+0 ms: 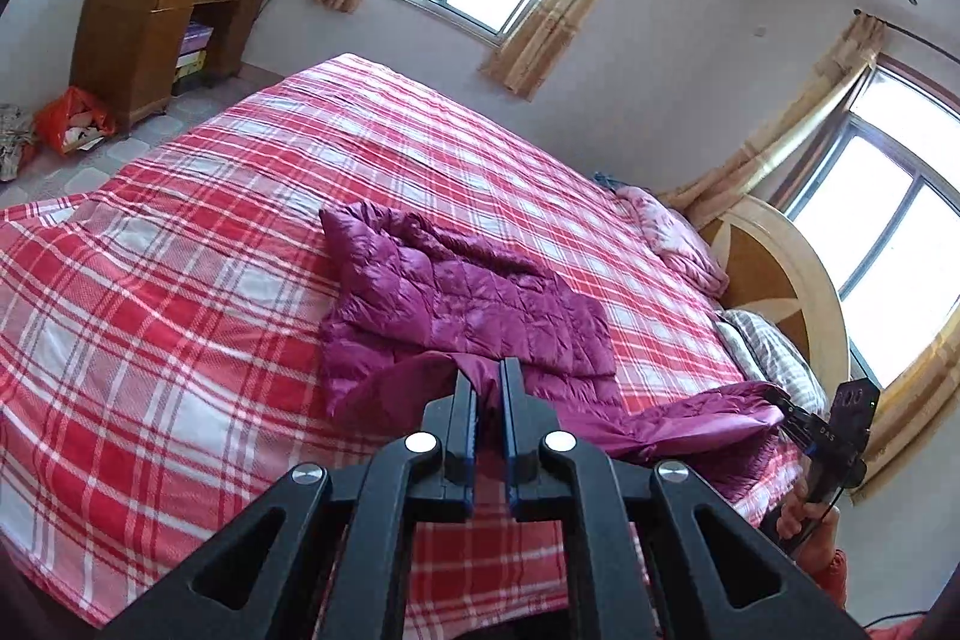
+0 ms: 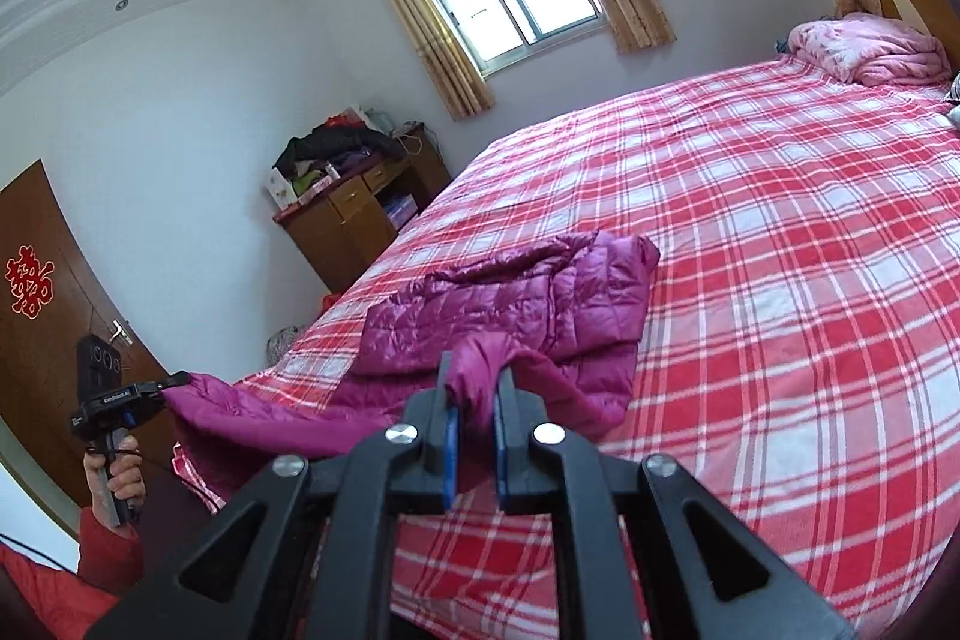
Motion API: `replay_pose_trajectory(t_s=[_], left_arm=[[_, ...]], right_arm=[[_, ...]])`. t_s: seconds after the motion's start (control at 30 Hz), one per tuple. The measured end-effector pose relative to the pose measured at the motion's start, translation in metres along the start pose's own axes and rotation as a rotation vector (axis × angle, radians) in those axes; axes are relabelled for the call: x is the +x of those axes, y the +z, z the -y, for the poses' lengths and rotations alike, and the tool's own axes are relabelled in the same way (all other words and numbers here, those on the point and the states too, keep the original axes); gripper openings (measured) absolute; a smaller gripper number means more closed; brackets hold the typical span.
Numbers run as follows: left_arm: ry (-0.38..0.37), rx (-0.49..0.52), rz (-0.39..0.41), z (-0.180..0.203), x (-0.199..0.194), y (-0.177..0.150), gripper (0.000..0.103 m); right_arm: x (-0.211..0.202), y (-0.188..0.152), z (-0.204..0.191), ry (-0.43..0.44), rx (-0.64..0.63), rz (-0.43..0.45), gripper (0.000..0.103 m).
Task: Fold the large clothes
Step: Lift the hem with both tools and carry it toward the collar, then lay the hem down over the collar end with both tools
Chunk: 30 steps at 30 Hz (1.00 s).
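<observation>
We have the purple quilted jacket on the bed, its near hem lifted off the edge. Our left tool and right tool each pinch that hem, equally near, and the jacket's body lies straight ahead of both, so we judge the fold goes forward

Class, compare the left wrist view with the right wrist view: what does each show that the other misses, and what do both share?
Only the left wrist view shows the orange plastic bag on the floor and the striped grey pillow. Only the right wrist view shows the brown door with its red paper cutting. Both show the purple quilted jacket, the red plaid bedsheet and the wooden desk.
</observation>
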<state>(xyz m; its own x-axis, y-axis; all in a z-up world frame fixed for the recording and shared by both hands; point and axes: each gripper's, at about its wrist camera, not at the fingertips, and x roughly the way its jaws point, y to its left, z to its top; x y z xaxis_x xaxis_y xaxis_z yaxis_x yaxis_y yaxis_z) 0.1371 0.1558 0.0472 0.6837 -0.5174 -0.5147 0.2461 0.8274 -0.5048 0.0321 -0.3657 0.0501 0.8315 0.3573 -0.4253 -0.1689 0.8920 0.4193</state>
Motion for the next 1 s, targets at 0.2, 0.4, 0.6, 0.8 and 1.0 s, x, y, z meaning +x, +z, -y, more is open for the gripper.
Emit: replay_pose_trajectory(t_s=[0.2, 0.4, 0.6, 0.8, 1.0], left_arm=[[0.076, -0.050, 0.002, -0.009, 0.066, 0.054, 0.006], [0.180, -0.118, -0.026, -0.034, 0.151, 0.102, 0.006], [0.283, -0.198, -0.067, -0.068, 0.236, 0.129, 0.006], [0.368, -0.174, -0.091, -0.081, 0.288, 0.139, 0.006], [0.476, -0.186, -0.145, -0.104, 0.332, 0.121, 0.010]], right_arm=[[0.073, 0.052, 0.014, -0.083, 0.006, -0.016, 0.011], [0.159, 0.088, 0.054, -0.165, 0.090, -0.051, 0.011], [0.235, 0.096, 0.101, -0.246, 0.183, -0.104, 0.011], [0.286, 0.091, 0.138, -0.285, 0.219, -0.143, 0.011], [0.319, 0.072, 0.150, -0.365, 0.177, -0.190, 0.029]])
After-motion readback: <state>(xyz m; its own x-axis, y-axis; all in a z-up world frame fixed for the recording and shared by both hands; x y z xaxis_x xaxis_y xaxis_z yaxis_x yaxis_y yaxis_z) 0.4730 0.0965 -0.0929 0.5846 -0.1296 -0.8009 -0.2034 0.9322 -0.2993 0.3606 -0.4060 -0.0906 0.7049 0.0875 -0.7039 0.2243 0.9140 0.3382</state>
